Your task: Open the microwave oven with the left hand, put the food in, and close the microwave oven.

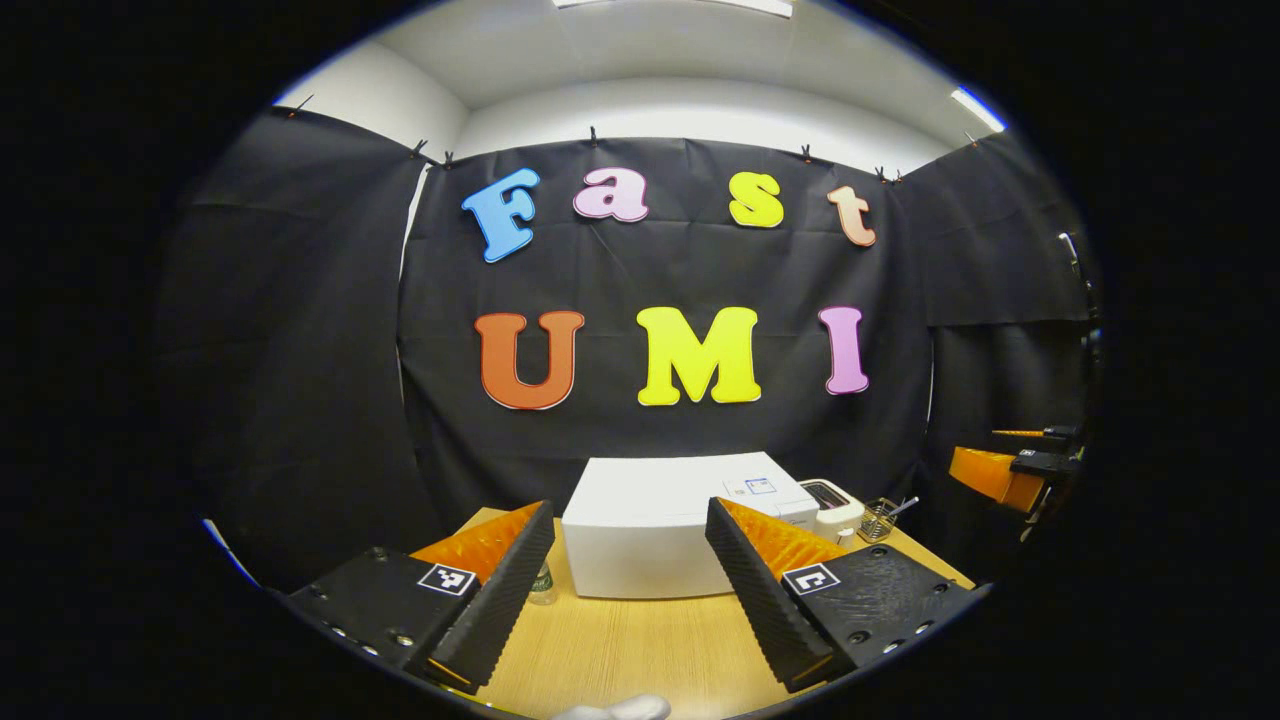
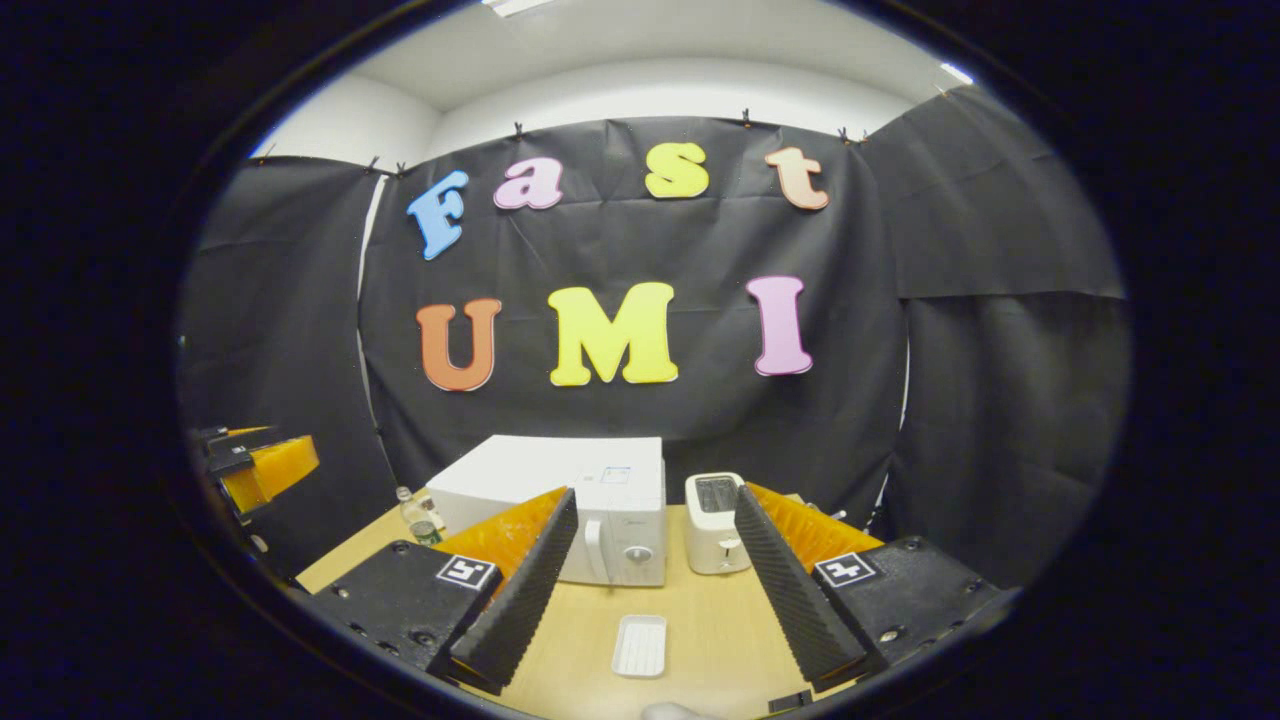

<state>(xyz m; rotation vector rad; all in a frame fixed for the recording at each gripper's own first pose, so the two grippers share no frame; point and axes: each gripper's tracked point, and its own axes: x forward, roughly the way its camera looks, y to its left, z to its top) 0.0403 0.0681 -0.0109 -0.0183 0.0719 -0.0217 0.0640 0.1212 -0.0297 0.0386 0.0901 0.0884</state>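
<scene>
We see the white microwave (image 2: 575, 505) shut on the table (image 2: 700, 630), a toaster (image 2: 716, 520) just beside it and a small white tray (image 2: 640, 645) in front — nothing between. Left gripper (image 1: 630, 585) and right gripper (image 2: 645, 590) both gape wide, empty.

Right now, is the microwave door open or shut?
Shut: the microwave door sits flush with its front, handle and knob facing out, in the right gripper view.
</scene>
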